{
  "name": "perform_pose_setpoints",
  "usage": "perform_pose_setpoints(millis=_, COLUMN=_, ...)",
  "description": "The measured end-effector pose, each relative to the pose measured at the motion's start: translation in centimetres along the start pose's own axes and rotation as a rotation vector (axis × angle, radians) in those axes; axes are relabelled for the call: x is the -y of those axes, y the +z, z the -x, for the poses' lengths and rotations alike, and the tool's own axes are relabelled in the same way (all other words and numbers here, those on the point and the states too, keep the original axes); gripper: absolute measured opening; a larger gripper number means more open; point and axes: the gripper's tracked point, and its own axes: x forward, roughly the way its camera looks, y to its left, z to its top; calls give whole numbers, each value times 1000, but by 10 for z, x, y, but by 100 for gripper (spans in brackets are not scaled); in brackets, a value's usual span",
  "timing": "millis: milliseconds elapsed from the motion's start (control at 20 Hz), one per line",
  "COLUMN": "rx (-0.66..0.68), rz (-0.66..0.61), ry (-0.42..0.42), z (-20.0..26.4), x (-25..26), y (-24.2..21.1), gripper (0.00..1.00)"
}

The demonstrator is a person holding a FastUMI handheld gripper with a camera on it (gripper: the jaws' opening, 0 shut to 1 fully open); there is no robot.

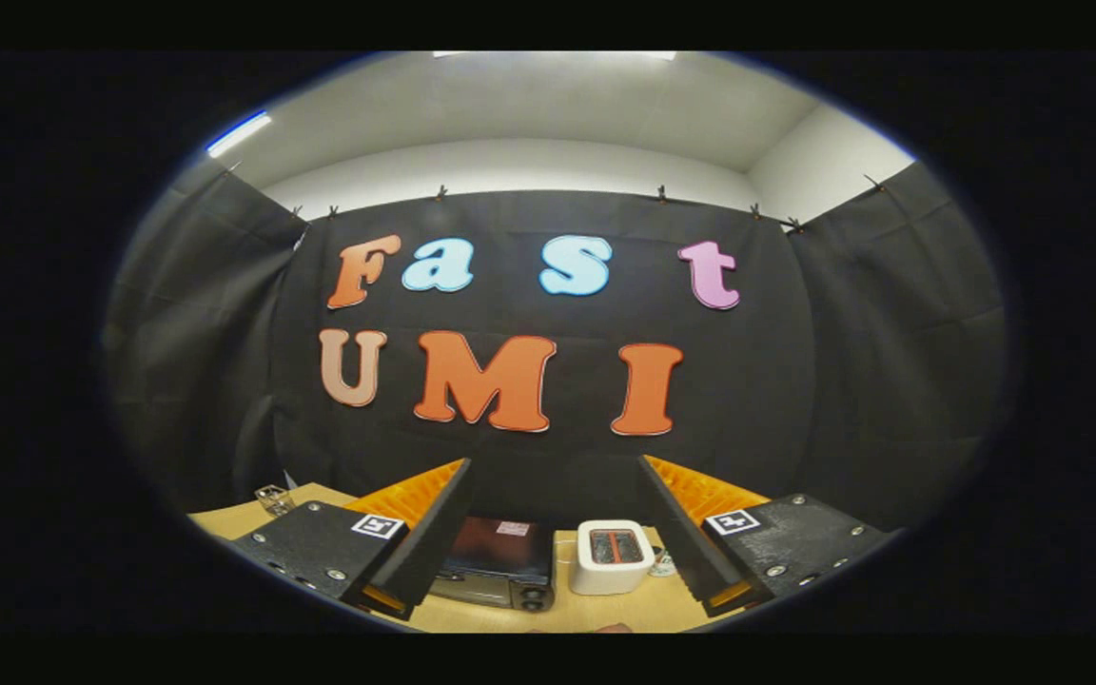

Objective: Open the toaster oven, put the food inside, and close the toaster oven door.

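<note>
Nothing done yet, by our read. We're holding the gripper (555,533) high above the wooden table (605,614), fingers spread wide and holding nothing.

The toaster oven (496,563) sits on the table in the gap between the fingers, well below them, closer to the left finger. It's a dark box with a dark top carrying a small pale sticker; the front face is only a thin sliver from up here, with two round knobs at its right end. We judge the door is still shut, but the angle is steep, so that's not certain.

Just right of it, touching or nearly so, stands a small white slot toaster (613,557) with two slots on top. A small clear item (274,498) sits at the table's far left corner.

We can't make out the food from here.

Left: approach, open door, load food, close door.
</note>
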Motion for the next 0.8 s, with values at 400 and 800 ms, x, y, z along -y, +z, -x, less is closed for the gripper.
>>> perform_pose_setpoints(millis=400, rx=-59, rz=2, ry=89, z=-12, x=-39, y=-34, gripper=99)
perform_pose_setpoints(millis=800, rx=-156, rz=14, ry=223, z=-10, x=-99, y=-87, gripper=100)
